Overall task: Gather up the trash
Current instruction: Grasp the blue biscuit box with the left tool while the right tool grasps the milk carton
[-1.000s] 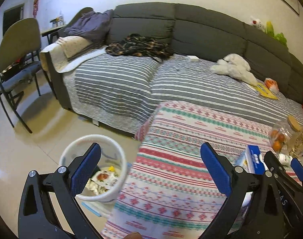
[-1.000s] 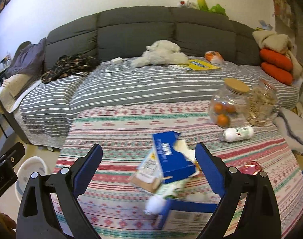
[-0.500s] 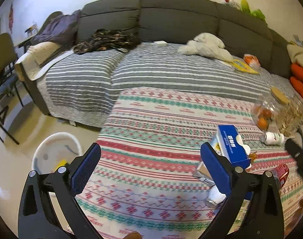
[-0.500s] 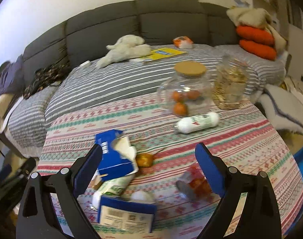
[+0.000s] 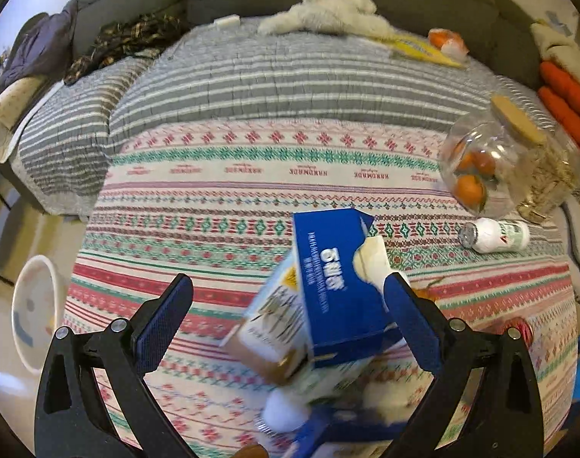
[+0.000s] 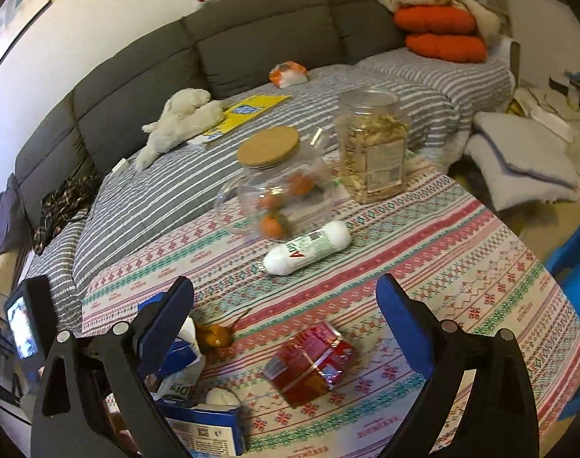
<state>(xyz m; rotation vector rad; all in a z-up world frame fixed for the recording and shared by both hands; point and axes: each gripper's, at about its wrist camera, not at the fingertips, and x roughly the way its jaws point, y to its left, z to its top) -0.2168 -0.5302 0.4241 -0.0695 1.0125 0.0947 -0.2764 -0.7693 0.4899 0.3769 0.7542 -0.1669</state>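
Observation:
A heap of trash lies on the patterned tablecloth [image 5: 221, 198]. In the left wrist view a torn blue carton [image 5: 335, 282] leans on a beige carton [image 5: 270, 328], both between the fingers of my open left gripper [image 5: 290, 316], with nothing gripped. A white bin [image 5: 34, 301] stands on the floor at the left. In the right wrist view my open right gripper [image 6: 286, 316] hovers over a crumpled red wrapper [image 6: 309, 358]. An orange scrap [image 6: 213, 334], a white bottle [image 6: 309, 248] lying on its side and a flat blue box [image 6: 202, 429] are nearby.
A glass jar with oranges [image 6: 274, 194] and a jar of snacks [image 6: 374, 149] stand at the table's far side. Behind is a grey sofa [image 5: 290, 68] with striped cover, a white plush toy [image 5: 328, 11] and orange cushions [image 6: 438, 34]. The left gripper's body [image 6: 26, 324] shows at the left edge.
My left gripper has swung from the bin rightward and closed in on the blue carton. My right gripper has turned right, from the cartons to the red wrapper and jars.

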